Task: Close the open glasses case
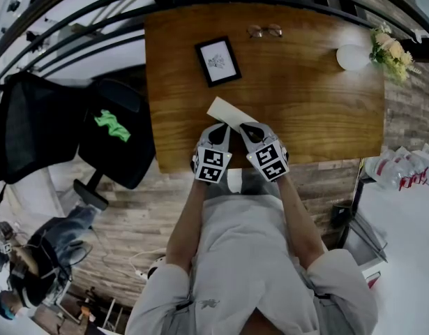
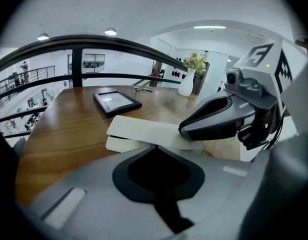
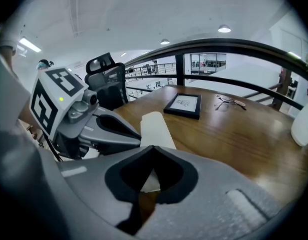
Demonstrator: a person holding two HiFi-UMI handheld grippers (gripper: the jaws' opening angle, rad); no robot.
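Left gripper (image 2: 154, 147): jaws together at the tips, nothing held; it hangs at the bench's near edge, just short of the case.
Right gripper (image 3: 152, 147): jaws likewise closed and empty; from the left gripper view its tip lies on or just over the lid.
Case (image 1: 227, 110): cream, at the middle of the near edge, lying slantwise; lid (image 2: 154, 128) nearly down on the base (image 2: 124, 144), with a dark gap showing at the left end.
Handling: likely light and stiff-shelled, smooth enough to skid on the wood; the hinge probably snaps, so it may jump if pressed off-centre.
Hold: no pinch seems needed; press flat on the lid's free long edge, steadying the base with the other gripper.
Bench (image 1: 305, 117): bare varnished wood, level, glossy.
Frame (image 1: 217, 61): flat on the bench, left of centre, well beyond the case.
Glasses (image 1: 264, 31): at the middle of the far edge, outside the case.
Vase (image 1: 351, 57): white, at the far right corner, with flowers (image 1: 390, 47).
Room: chair (image 1: 116, 142) off the left edge, railing (image 3: 219, 46) beyond the far edge, an open hall behind.
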